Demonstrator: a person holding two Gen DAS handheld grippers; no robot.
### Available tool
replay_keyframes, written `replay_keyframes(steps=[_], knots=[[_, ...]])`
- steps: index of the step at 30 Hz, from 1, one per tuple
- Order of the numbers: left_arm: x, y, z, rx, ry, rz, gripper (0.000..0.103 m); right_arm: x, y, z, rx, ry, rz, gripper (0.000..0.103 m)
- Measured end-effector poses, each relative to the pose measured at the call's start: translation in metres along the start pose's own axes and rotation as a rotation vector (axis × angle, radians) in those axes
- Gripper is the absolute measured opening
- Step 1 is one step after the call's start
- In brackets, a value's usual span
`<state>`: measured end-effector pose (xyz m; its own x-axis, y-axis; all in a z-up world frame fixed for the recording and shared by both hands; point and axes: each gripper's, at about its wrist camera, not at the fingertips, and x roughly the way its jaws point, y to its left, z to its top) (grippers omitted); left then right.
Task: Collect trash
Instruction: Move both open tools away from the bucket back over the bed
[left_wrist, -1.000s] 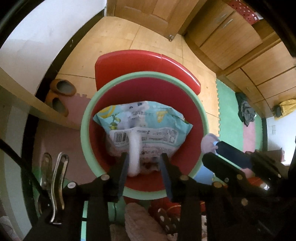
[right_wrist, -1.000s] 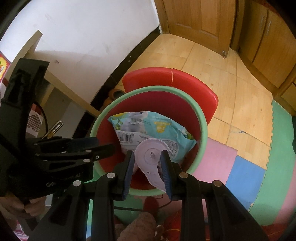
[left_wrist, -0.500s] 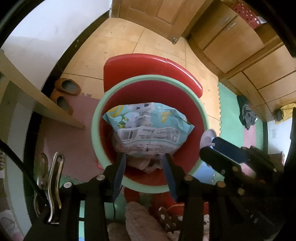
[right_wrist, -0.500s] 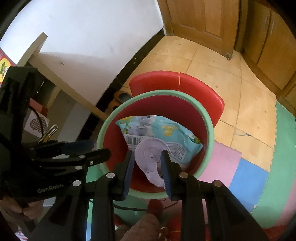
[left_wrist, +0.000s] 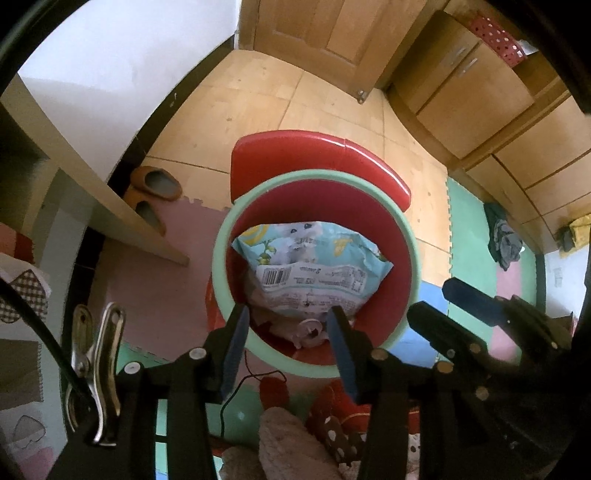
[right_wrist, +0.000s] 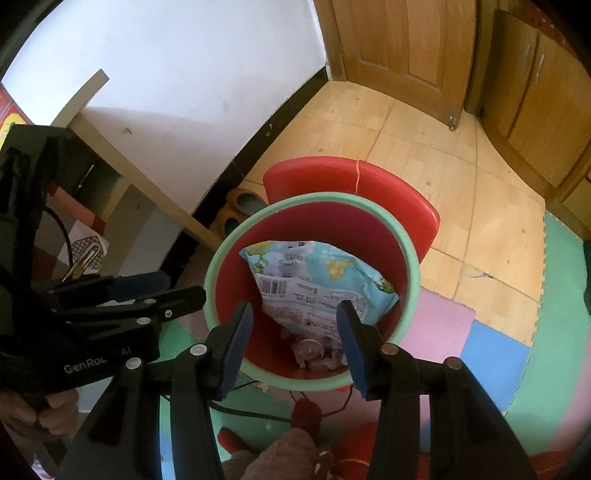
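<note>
trash bin: red inside, pale green rim (left_wrist: 413, 240), stands on the foam floor mats, red lid (left_wrist: 317, 155) tipped up behind it; base cut off by the grippers in both views.
snack bag: light blue crumpled packet (left_wrist: 314, 258) lies inside the bin against the far wall, its lower edge buried in other scraps.
bag print: barcode (right_wrist: 275, 285) on a white panel with small text lines, too small to read; cartoon figure on top, brand not legible.
white round piece: pale disc-shaped plastic scrap (right_wrist: 308, 349) at the bin bottom, below the bag, partly hidden by crumpled bits; what it is, cannot tell.
left gripper: (left_wrist: 284, 332) held over the near rim of the bin, blue-padded fingers apart, nothing between them, touching nothing.
right gripper: (right_wrist: 293, 328) also over the bin, jaws opening, gap empty, the disc lies loose below them.
writing on tool: "GenRo..." in white on the left gripper body as the right wrist view shows it (right_wrist: 96, 363), the rest is covered.
hand: fingers (right_wrist: 37, 413) at the lower left edge, mostly cut off.
metal clip: silver clamp (left_wrist: 96, 369) on the left tool, purpose unclear.
slippers: orange pair (left_wrist: 155, 184) by the wall, one half under a wooden shelf board (left_wrist: 122, 218).
floor: foam mats (right_wrist: 491, 354) pink, blue, green; wood floor beyond.
far right: dark cloth heap (left_wrist: 504, 240) on the mat, blurred.
</note>
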<state>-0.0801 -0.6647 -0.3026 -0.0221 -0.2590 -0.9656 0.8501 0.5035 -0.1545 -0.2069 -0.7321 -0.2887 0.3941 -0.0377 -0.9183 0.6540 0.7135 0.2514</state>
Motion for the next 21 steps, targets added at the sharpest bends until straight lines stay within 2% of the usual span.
replay_keyframes(steps=[21], knots=[[-0.068,0.006,-0.015,-0.045,-0.071,0.023,0.046,-0.053,0.034,0.000,-0.054,-0.057,0.015,0.049]])
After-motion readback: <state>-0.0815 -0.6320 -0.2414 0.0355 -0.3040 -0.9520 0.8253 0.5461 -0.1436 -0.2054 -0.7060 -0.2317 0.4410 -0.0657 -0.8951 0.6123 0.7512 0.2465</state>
